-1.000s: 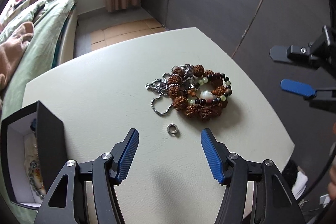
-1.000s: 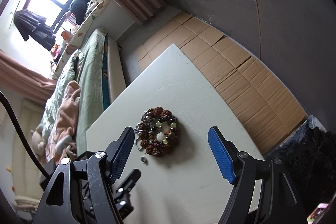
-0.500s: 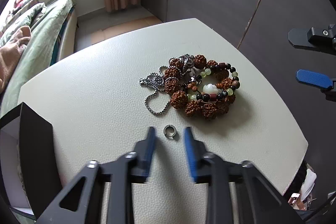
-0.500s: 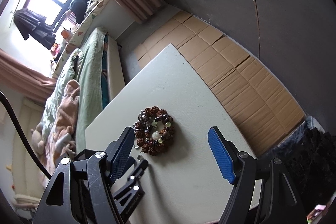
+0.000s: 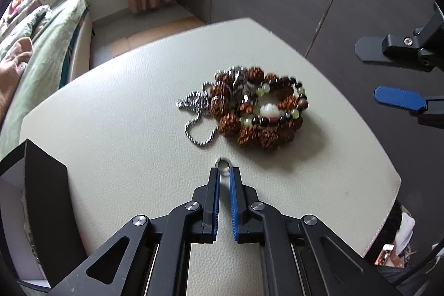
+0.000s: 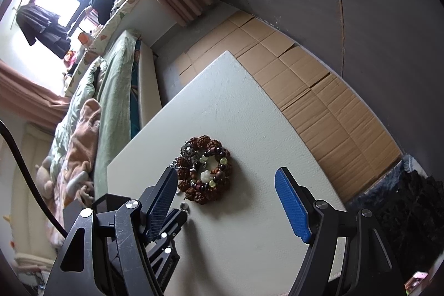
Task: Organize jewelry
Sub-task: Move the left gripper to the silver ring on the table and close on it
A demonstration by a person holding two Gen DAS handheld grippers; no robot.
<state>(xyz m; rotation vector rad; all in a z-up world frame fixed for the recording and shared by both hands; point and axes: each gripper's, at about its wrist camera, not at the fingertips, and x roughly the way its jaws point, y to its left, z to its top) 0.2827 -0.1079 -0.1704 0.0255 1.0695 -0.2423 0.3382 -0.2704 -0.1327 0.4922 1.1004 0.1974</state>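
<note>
A small silver ring (image 5: 223,166) lies on the white table (image 5: 111,129), pinched between the tips of my left gripper (image 5: 224,172), which is shut on it. Just beyond lies a pile of brown bead bracelets (image 5: 258,113) with a silver chain (image 5: 198,115) beside it. The ring (image 6: 184,205) and the bracelet pile (image 6: 205,171) also show in the right wrist view. My right gripper (image 6: 226,193) is open and empty, held above the table to the right of the pile; it appears in the left wrist view (image 5: 388,74).
An open black jewelry box (image 5: 36,201) stands at the table's left front corner. A bed with green bedding (image 5: 36,46) lies to the left. The table's right edge (image 5: 388,171) drops off toward dark cabinet doors.
My left gripper has moved forward and closed from wide open onto the small silver ring. The right gripper stays open and has barely shifted.
</note>
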